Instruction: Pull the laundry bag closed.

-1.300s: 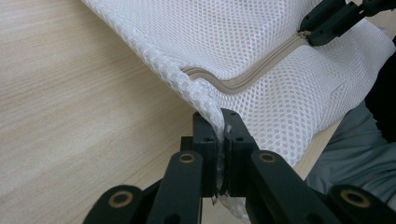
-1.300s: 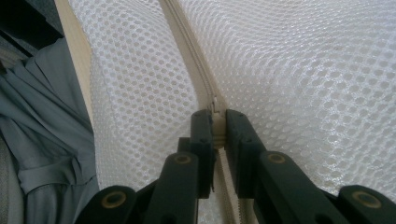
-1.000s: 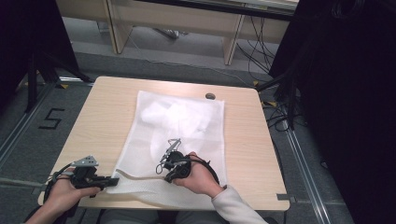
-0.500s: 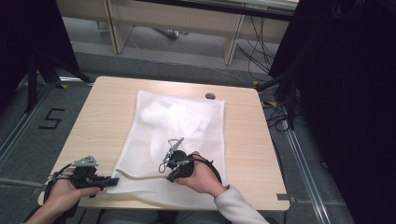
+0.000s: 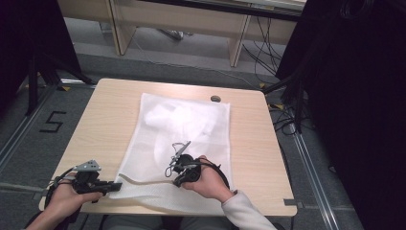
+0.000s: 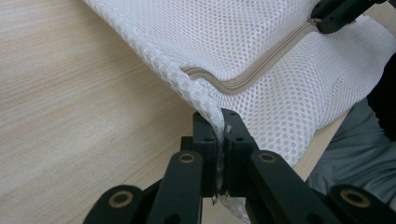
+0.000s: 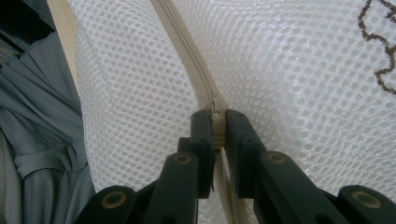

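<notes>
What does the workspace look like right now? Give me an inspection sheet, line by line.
Surface: light wooden table, bare around the bag.
Job's things: white mesh laundry bag lying flat, something white inside; its beige zipper runs along the near end.
Clutter: small dark round object on the table at the bag's far right corner.
Grippers: left tongs shut on the bag's near left corner; right tongs shut on the zipper, seemingly at its slider.
Cables: black cable loops by each hand; more cables on the floor to the right.
Surroundings: grey floor with a "5" marking, wooden furniture behind, black drapes at both sides.
</notes>
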A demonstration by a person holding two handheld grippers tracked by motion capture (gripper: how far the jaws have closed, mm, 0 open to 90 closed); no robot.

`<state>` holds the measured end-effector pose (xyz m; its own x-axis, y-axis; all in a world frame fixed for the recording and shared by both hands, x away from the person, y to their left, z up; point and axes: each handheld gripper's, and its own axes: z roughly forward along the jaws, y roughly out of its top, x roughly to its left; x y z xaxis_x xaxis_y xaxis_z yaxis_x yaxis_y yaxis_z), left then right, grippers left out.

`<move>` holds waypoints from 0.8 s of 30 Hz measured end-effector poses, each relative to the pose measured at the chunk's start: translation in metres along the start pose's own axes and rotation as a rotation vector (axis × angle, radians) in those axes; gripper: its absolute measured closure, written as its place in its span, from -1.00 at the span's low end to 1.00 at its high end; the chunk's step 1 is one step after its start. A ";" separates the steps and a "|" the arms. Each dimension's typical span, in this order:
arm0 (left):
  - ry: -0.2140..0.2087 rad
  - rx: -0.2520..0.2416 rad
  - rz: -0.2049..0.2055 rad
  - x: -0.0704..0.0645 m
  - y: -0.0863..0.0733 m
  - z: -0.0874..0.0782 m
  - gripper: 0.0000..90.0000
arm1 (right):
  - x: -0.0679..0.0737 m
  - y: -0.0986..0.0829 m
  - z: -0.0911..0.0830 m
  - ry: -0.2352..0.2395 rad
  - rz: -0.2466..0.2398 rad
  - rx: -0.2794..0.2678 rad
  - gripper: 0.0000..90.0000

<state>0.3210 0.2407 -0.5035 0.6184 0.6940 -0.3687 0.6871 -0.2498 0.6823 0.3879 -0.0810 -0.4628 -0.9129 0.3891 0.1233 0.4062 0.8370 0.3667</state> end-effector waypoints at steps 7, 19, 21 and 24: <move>0.000 0.001 0.000 0.000 0.000 0.000 0.90 | -0.001 -0.003 -0.002 -0.002 0.011 -0.001 0.83; 0.000 0.002 -0.002 0.000 0.000 0.000 0.90 | -0.001 -0.009 -0.005 -0.001 0.030 -0.003 0.83; 0.001 0.003 0.000 0.000 0.000 0.000 0.90 | -0.003 -0.010 -0.006 -0.013 0.020 0.001 0.83; 0.001 0.003 -0.002 0.000 0.000 0.000 0.90 | -0.003 -0.010 -0.007 0.007 0.024 -0.006 0.83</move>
<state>0.3211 0.2407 -0.5036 0.6170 0.6949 -0.3694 0.6891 -0.2504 0.6800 0.3857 -0.0933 -0.4609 -0.9031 0.4065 0.1388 0.4281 0.8251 0.3687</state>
